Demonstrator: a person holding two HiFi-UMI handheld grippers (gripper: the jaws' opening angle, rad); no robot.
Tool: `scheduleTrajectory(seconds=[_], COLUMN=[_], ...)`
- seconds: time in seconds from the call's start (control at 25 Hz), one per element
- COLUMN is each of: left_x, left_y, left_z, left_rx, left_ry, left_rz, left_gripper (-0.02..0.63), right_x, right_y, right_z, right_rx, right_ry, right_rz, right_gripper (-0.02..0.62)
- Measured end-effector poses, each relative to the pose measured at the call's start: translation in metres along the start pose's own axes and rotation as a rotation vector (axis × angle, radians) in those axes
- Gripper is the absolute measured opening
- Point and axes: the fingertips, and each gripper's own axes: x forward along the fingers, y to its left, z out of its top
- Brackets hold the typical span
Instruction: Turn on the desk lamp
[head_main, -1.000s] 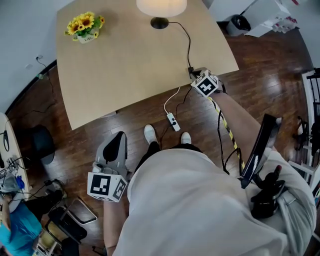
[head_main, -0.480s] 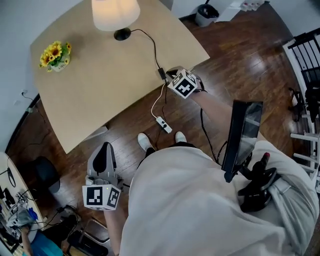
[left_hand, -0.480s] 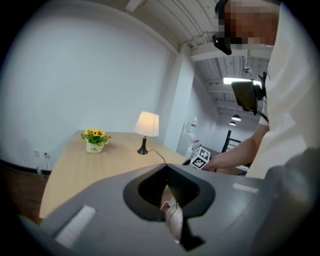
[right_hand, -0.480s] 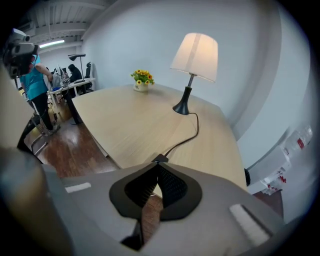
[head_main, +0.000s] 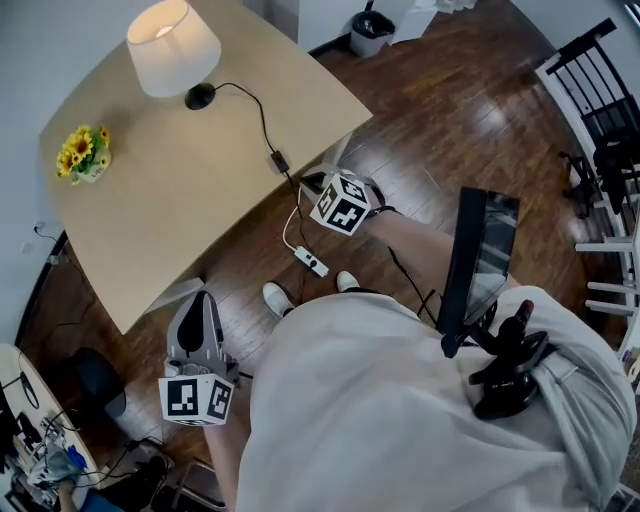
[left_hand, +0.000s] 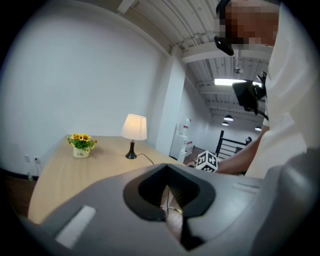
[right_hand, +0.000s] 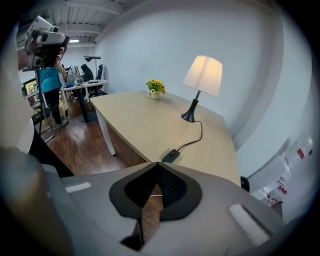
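The desk lamp (head_main: 173, 45) stands lit at the far end of the wooden table (head_main: 150, 220), with a white shade and a black base (head_main: 200, 96). Its black cord runs to an inline switch (head_main: 279, 160) near the table's edge, then hangs to a white plug block (head_main: 310, 262) on the floor. My right gripper (head_main: 318, 186) is shut and empty, just off the table edge, a little short of the switch (right_hand: 170, 155). In the right gripper view the lamp (right_hand: 202, 75) glows ahead. My left gripper (head_main: 205, 302) hangs low at my left side, shut and empty.
A small pot of yellow flowers (head_main: 82, 152) sits on the table's left part. A bin (head_main: 372, 30) stands beyond the table, and a black chair (head_main: 600, 100) at the right. A dark screen (head_main: 480, 260) is mounted at my chest. Another person (right_hand: 50, 85) stands at desks far left.
The right gripper has drawn back from the switch at the table edge toward my body. The head view has swung, shifting the table left. The lamp stays lit.
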Motion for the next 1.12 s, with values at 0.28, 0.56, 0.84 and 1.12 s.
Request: scheduleTrajectory(seconds=[0.28,0.56,0.84,1.12], left_x=[0.006,0.011,0.009,-0.002], left_y=[-0.041,-0.092,-0.137,-0.158], left_z=[-0.001,-0.008,-0.019,-0.026], left_rx=[0.018,0.017,0.019,0.069], left_ry=[-0.009,0.018,0.086,0.104], left_rz=[-0.012,0.019,0.056,-0.011], left_gripper=[0.018,0.018,0.018,0.018], right_x=[-0.048,-0.103,-0.133,-0.158], right_y=[0.033,0.033,0.048,0.064], right_z=[-0.009,-0.026,-0.052,-0.068], right_rx=[-0.032,0.005,-0.017,0.036], right_ry=[-0.081,-0.173,-0.217,-0.227], right_rz=[0.028,0.065,0.146,0.105], right_gripper=[0.002,0.003,0.009,0.009])
